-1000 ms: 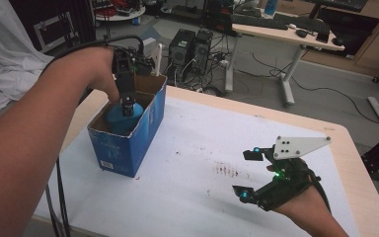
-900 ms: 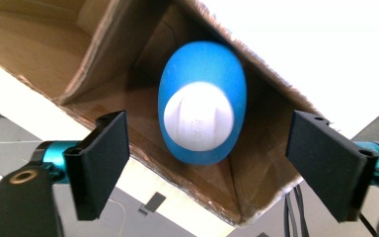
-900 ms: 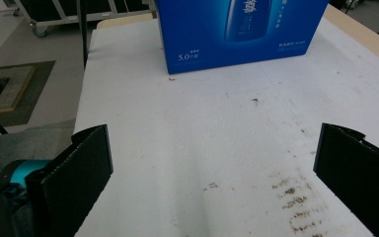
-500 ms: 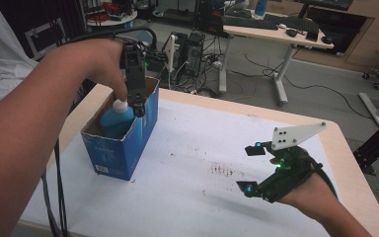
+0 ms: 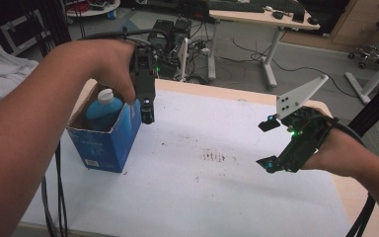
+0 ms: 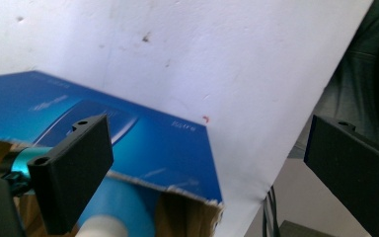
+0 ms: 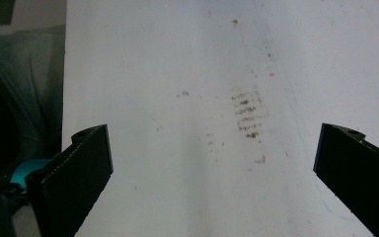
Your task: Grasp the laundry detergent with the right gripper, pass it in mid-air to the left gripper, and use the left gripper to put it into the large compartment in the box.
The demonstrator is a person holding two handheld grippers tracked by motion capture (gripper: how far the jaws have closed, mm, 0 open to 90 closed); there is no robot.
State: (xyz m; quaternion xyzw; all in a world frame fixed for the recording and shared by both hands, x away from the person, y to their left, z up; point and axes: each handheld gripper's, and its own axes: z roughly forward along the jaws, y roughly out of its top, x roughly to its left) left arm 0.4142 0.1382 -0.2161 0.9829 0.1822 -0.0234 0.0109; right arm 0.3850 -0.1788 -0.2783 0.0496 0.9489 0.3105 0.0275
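Blue bottle [image 5: 102, 109] now stands inside the cardboard box [image 5: 109, 143] on the table [image 5: 217, 197]; the left gripper [image 5: 147, 114] has lifted clear, fingers just opened wide and empty. Right gripper [image 5: 269, 143] hangs open, empty. Placement looks done.

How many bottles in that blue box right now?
1 visible. The blue bottle with a white cap stands inside the open blue box at the table's left, beside the left gripper. The box's walls hide its lower part, so more could sit below.
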